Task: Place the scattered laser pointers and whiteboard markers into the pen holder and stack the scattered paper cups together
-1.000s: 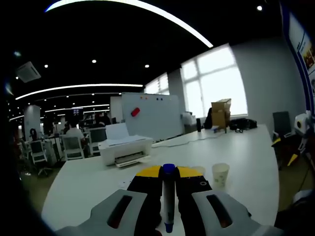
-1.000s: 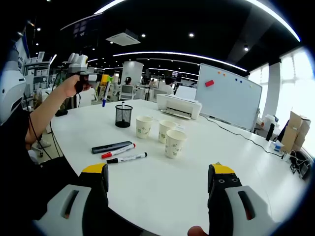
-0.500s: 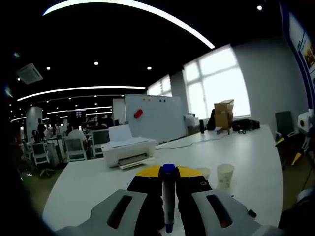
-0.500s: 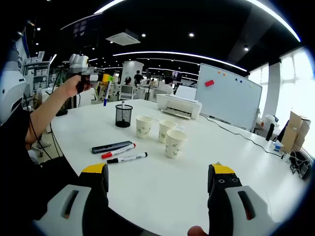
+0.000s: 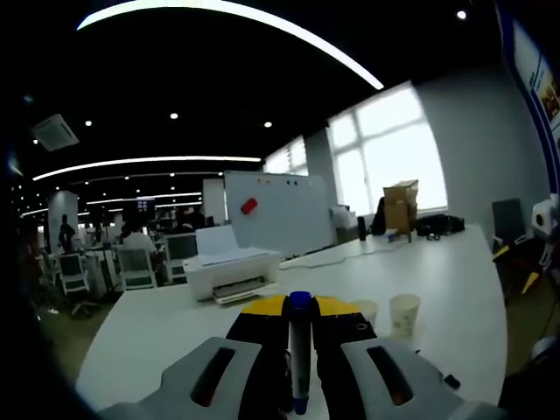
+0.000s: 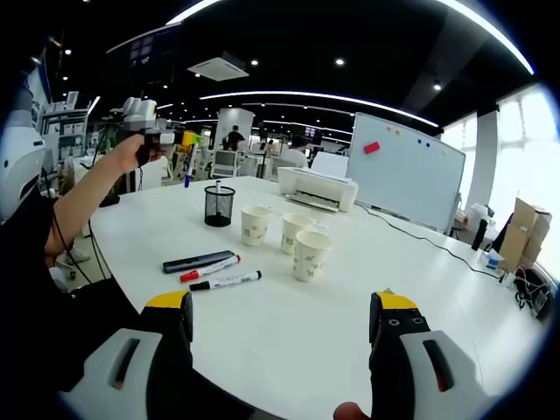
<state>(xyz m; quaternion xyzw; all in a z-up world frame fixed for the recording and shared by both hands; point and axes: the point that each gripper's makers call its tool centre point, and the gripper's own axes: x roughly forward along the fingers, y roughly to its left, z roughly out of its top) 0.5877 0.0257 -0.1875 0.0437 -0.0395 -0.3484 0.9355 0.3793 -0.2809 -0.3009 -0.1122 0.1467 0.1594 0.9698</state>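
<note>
Start at the left of the right gripper view: your left gripper (image 6: 179,150) is held high above the near-left edge of the white table (image 6: 289,324), its jaws clamped on a blue-capped whiteboard marker (image 6: 188,164) that hangs tip-down. In the left gripper view the same marker (image 5: 298,350) runs straight along the closed jaws. The black mesh pen holder (image 6: 219,205) stands just beyond and below, toward the left edge of the table. To do this step well, carry the marker over the mesh rim, keep it upright, lower the tip inside before you let go, and release only once it is past the rim, or it may tip the light holder or bounce out.

Moving right along the table: a dark flat laser pointer (image 6: 199,261), a red-capped marker (image 6: 210,269) and a black-capped marker (image 6: 227,281) lie side by side near the front-left edge, all yet to be collected. Further right, three patterned paper cups (image 6: 284,234) stand upright and apart at mid-table, unstacked.

Your right gripper (image 6: 280,328) hovers above the near edge of the table, jaws spread wide and holding nothing; keep it clear until the drop is done.
</note>
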